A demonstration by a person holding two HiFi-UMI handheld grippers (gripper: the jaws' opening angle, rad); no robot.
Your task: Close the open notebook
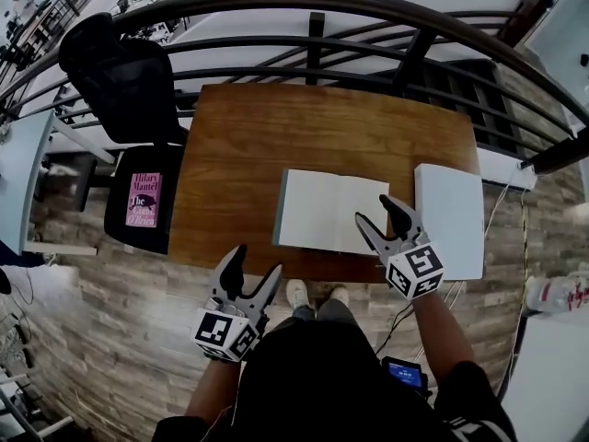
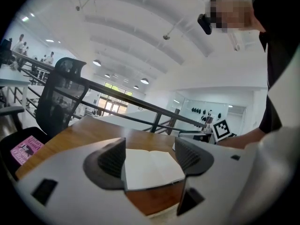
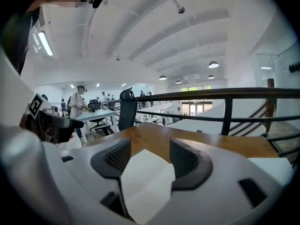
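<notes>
The open notebook (image 1: pixel 329 210) lies flat with blank white pages up, near the front edge of the wooden table (image 1: pixel 248 145). My right gripper (image 1: pixel 375 211) hovers over the near corner of its right page, jaws apart and nothing between them. My left gripper (image 1: pixel 256 262) is open too, just off the table's front edge, short of the notebook's left page. The left gripper view frames the notebook (image 2: pixel 152 168) beyond the open jaws. In the right gripper view the notebook (image 3: pixel 145 184) lies close under the open jaws.
A closed white book (image 1: pixel 449 219) lies at the table's right end, overhanging the front edge. At the left a black chair (image 1: pixel 124 81) has a pink book (image 1: pixel 144 199) on its seat. A dark metal railing (image 1: pixel 368 49) runs behind the table.
</notes>
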